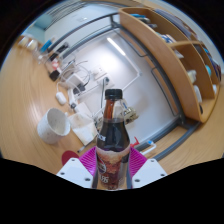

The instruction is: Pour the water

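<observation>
I have the dark, cola-coloured plastic bottle with a black screw cap [112,135] standing upright between the gripper [112,165] fingers, its lower body and red-and-white label sitting against the pink pads [86,160] on both sides. From here I see no gap at either side, so I read the fingers as closed narrow on the bottle's belly, holding it.

The cap looks to be on, which I judge must come off before anything pours. The bottle seems nearly full to the shoulder, so I expect it to feel heavy, with the weight shifting as liquid moves when I tilt. Its thin plastic wall should give under pressure; a hard squeeze could dent it or push liquid out once open. The smooth surface and glossy label may slip, so I prefer the hold low on the label band, where the body is widest and stiffest, not the tapering neck.

Beyond the bottle and to the left, a white ceramic mug with a handle [57,124] stands on the light wooden tabletop [25,95], near but apart from the bottle. I take it as the likely vessel to pour into. Wooden shelving [175,55] rises behind on the right.
</observation>
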